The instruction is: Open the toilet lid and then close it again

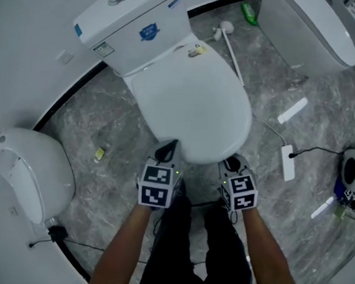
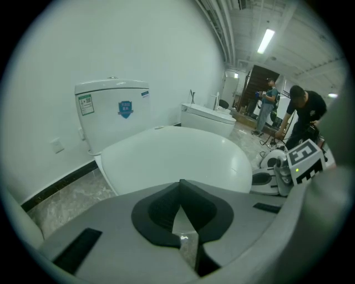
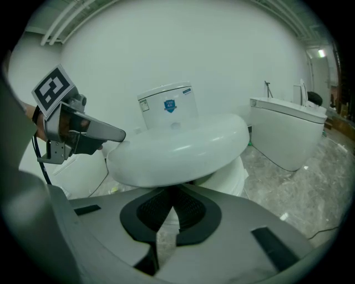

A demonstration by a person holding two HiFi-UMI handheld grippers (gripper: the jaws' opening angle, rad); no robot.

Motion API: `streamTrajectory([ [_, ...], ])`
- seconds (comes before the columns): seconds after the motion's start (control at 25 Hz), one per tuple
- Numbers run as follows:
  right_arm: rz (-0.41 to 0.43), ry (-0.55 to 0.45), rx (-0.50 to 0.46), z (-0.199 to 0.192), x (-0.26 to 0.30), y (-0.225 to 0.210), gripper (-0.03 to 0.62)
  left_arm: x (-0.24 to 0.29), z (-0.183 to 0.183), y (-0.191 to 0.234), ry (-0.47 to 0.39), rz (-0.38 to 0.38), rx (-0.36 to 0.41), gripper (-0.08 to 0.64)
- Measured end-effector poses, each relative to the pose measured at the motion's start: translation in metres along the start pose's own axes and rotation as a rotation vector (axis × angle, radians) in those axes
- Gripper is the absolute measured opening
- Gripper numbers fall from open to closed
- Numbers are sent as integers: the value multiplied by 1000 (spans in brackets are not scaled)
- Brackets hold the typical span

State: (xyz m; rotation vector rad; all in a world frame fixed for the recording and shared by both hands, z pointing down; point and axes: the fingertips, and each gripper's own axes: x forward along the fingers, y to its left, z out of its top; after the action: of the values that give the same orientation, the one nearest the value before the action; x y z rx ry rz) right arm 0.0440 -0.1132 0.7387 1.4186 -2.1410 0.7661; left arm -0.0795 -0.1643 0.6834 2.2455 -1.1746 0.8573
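Though the toilet lid [image 1: 189, 106] hides much of the bowl [image 3: 228, 176], left gripper [image 1: 168, 149] and right gripper [image 1: 232, 163] sit closed, empty.

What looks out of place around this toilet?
A toilet brush lies flat on the floor beside the toilet, a power strip and its cable sprawl nearby, and a second toilet and third toilet stand close by. Odd for a bathroom.

The left gripper [image 2: 180, 187] has its fingers [image 2: 160, 212] meeting at the tips with nothing between them, near the front edge of the lowered white toilet lid [image 2: 177, 155]. Beyond stands the cistern [image 2: 113, 113]; far right, a person [image 2: 302, 113] bends over.
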Motion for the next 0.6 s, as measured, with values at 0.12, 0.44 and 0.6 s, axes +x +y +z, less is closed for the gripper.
streamTrajectory([
  [0.12, -4, 14, -18, -13, 7, -4, 9, 7, -8, -1, 6, -5, 1, 5],
  [0.44, 10, 28, -43, -29, 15, -8, 9, 16, -22, -3, 13, 1, -5, 5],
  [0.6, 18, 32, -48, -27, 13, -5, 9, 18, -23, -3, 9, 10, -12, 5],
])
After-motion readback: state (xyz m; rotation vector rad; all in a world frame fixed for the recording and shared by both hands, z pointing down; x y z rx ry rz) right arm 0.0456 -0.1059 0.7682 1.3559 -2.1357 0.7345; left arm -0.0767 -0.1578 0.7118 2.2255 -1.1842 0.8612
